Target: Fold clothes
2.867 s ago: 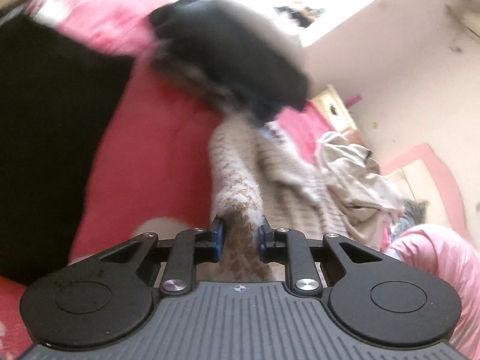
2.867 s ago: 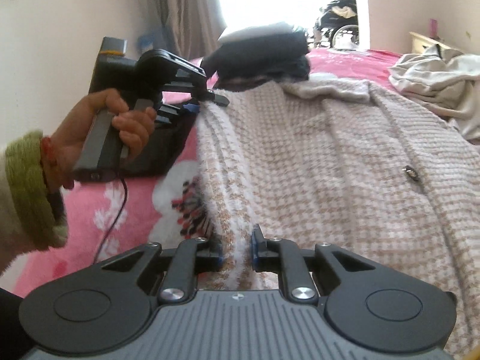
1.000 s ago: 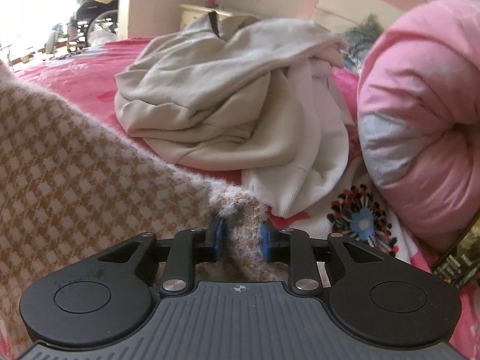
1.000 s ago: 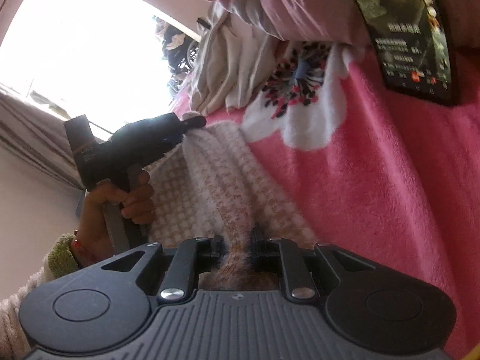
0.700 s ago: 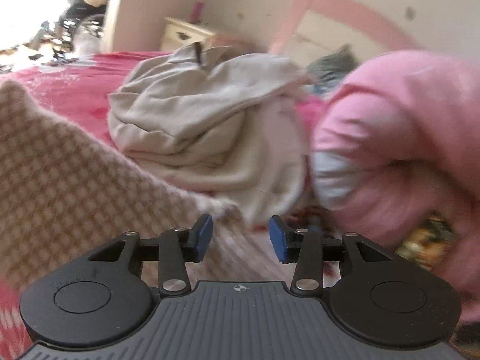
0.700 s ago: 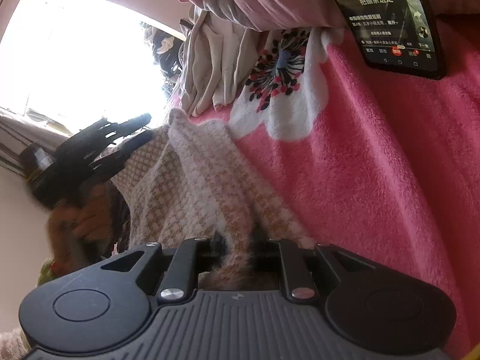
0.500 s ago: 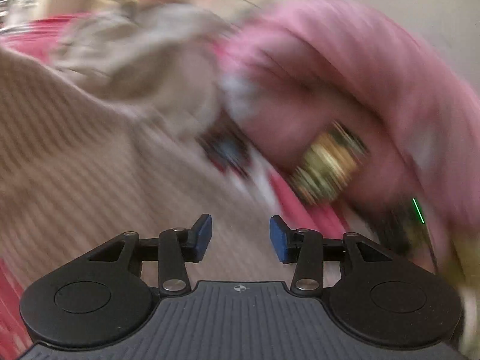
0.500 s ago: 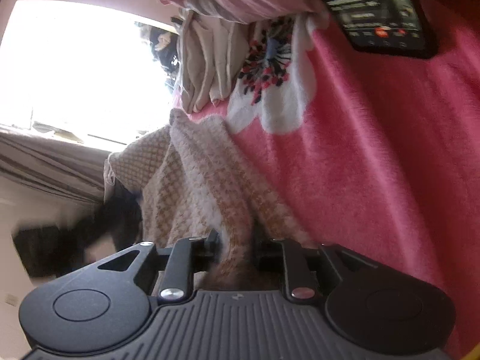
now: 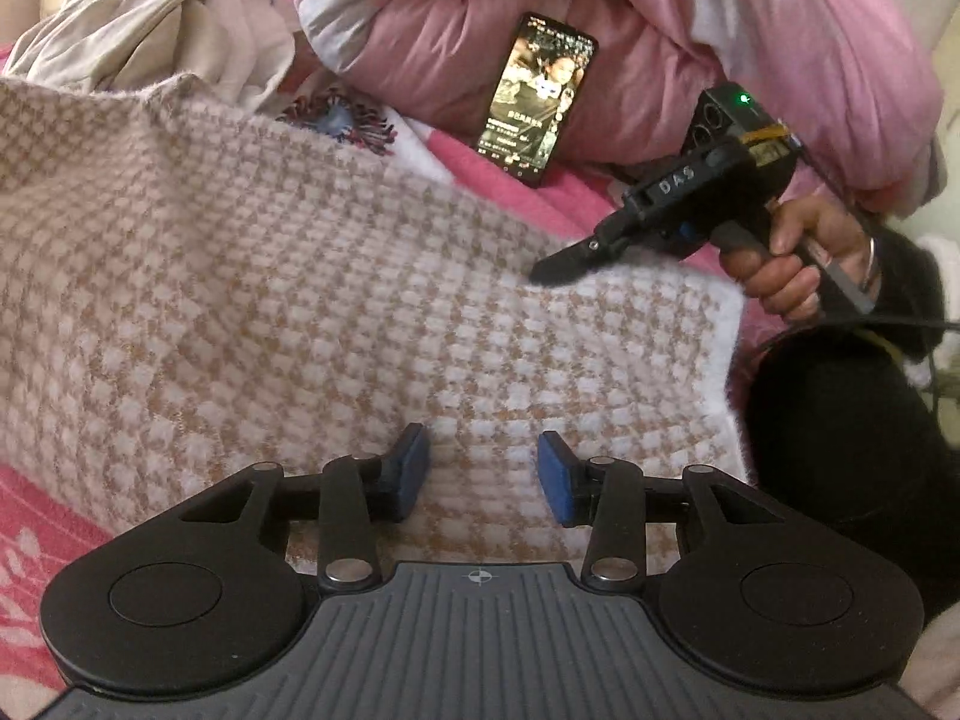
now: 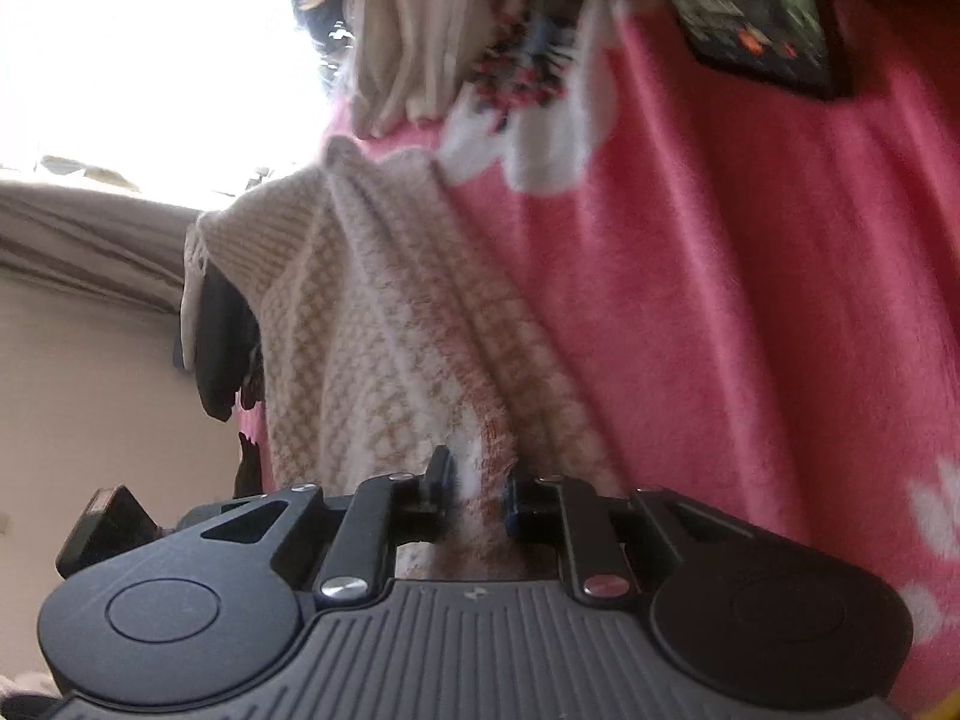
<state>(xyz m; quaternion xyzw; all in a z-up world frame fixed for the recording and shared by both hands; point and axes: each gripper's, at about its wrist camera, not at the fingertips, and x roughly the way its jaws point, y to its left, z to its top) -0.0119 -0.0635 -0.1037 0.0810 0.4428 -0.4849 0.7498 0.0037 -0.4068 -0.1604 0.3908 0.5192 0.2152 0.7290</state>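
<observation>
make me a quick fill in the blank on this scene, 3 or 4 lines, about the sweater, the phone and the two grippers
1. The left gripper hovers with its blue pads ____ over the houndstooth sweater.
2. The right gripper has a fold of the ____ between its pads.
3. The phone leans against the ____ quilt.
4. The blanket under the sweater is pink with ____ flowers.

Missing words: apart; sweater; pink; white

The letters "DAS" stand on the right hand-held gripper [image 9: 549, 267].
</observation>
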